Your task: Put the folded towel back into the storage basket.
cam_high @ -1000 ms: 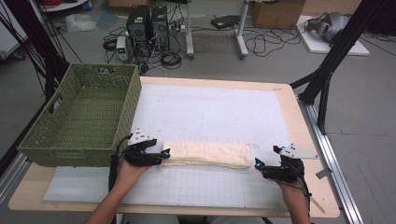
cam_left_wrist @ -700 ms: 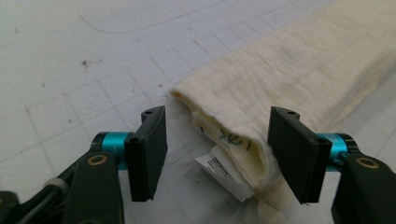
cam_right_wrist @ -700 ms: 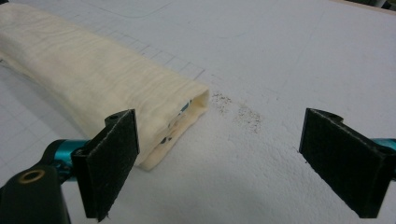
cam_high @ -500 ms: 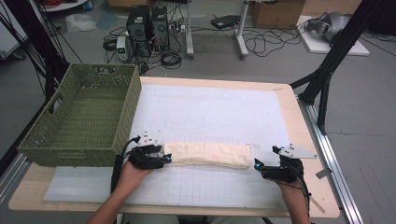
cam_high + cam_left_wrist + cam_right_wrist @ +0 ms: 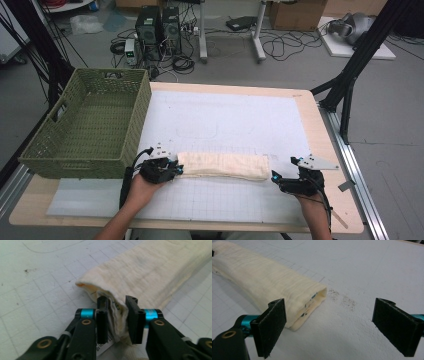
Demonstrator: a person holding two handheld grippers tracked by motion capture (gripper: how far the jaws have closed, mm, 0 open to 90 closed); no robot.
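Two grippers work at the ends of one folded cream towel [image 5: 222, 165], which lies as a long narrow strip on the white grid mat [image 5: 225, 120] near the front edge of the wooden table [image 5: 320, 125]; in the high view the left gripper [image 5: 172, 169] touches the towel's left end, while the right gripper [image 5: 277, 180] rests just beside the right end, a small gap apart from the cloth. An empty green woven basket [image 5: 90, 125] stands on the left part of the table, close to the left hand, and it seems the natural place where the folded towel should go. In the left gripper view, the left gripper [image 5: 117, 320] has its jaws pressed on the bunched layers of the towel [image 5: 150, 272] at its end, so it is gripping the cloth; the hold takes all layers together, probably so that the fold does not fall open when this end is lifted or folded over. In the right gripper view, the right gripper [image 5: 329, 325] has its jaws spread wide with nothing between them, and the towel's [image 5: 262, 280] open end, where the stacked layers show, lies a little ahead and toward the left jaw; I judge that this gripper is lined up to take that end next, and it must catch every layer, otherwise the lower ones could slip out
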